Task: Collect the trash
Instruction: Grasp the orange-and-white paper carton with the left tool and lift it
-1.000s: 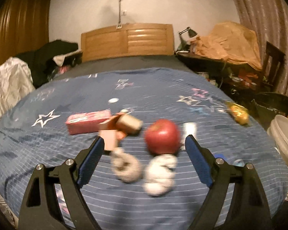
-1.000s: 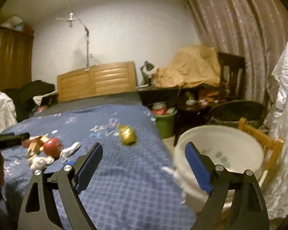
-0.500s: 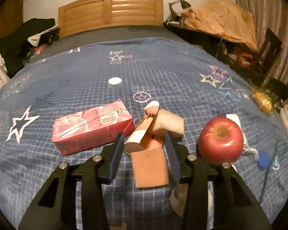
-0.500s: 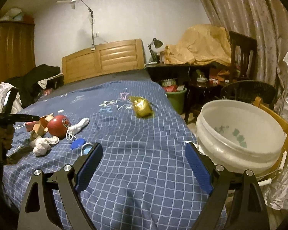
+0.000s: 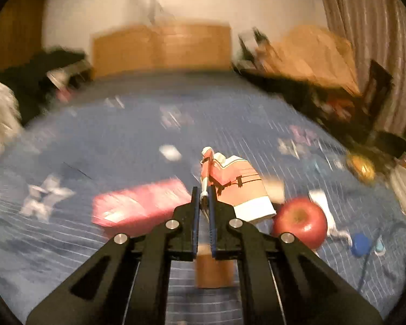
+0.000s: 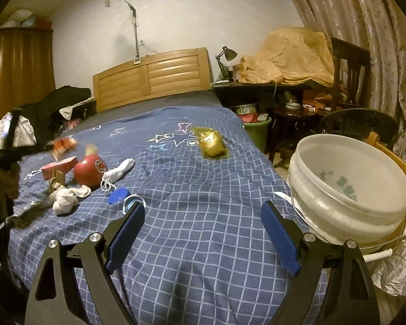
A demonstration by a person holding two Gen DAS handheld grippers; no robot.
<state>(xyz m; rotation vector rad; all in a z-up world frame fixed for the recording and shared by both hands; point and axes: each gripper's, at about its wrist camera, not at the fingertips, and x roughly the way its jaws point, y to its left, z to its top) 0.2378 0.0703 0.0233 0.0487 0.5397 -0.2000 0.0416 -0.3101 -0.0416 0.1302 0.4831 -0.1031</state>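
Holding a crumpled orange-white carton [image 5: 239,187] by its flattened edge, left claw [image 5: 203,203] clamped shut on it, just above the bed [image 5: 138,135]. First pickup only, as far as visible; nothing seen yet inside the white bucket [image 6: 349,178], though its bottom is partly hidden.

Still left on the bed, going left to right in left wrist view: pink box [image 5: 138,203], brown cardboard piece [image 5: 215,268] under the claw, red apple [image 5: 300,222] (prob. not trash), white tube-like scrap [image 5: 320,203], blue cap [image 5: 361,245], gold wrapper [image 5: 362,166] near the right edge. So most of the job remains: carry carton to bucket, drop, then repeat for each item.

Right claw [image 6: 203,227] wide, nothing between the jaws, hovering over bare blanket, bucket just beside it on the right.

View differences:
- Left wrist: shows the grip itself, carton edge pinched between pads; background blurred, bucket only a pale smear at the right edge.
- Right wrist: sharp; shows white crumpled tissue [image 6: 66,199] and a greyish rag [image 6: 19,219] near the bed's left edge, not seen in the other view; also bucket on a wooden chair [image 6: 392,157], well apart from the trash pile. Left tool only a dark shape at far left; its grip not readable there.
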